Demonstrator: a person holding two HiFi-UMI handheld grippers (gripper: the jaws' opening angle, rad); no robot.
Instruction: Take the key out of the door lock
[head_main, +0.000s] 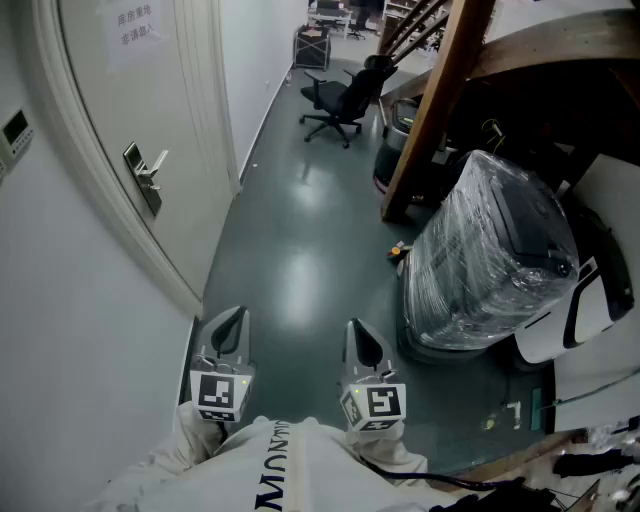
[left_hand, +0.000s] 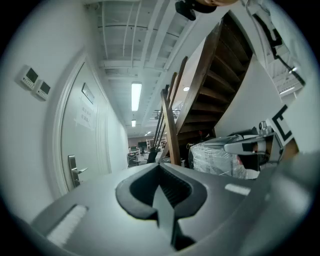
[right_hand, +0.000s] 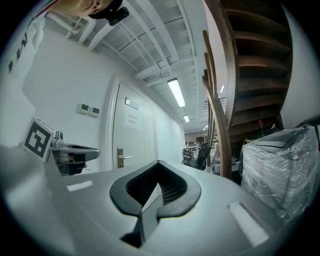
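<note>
The white door (head_main: 110, 110) stands closed on the left, with a silver lever handle and lock plate (head_main: 145, 177). The same lock plate (left_hand: 73, 171) shows far off in the left gripper view, and the lock plate (right_hand: 120, 157) also in the right gripper view. No key can be made out at this distance. My left gripper (head_main: 235, 316) and right gripper (head_main: 357, 330) are held side by side low in the head view, well short of the door. Both point level down the corridor. Each has its jaws together with nothing between them.
A plastic-wrapped machine (head_main: 490, 260) stands on the right beside a slanted wooden stair post (head_main: 435, 110). A black office chair (head_main: 340, 100) is farther down the dark green floor (head_main: 300, 260). Wall control panels (head_main: 15, 135) sit left of the door frame.
</note>
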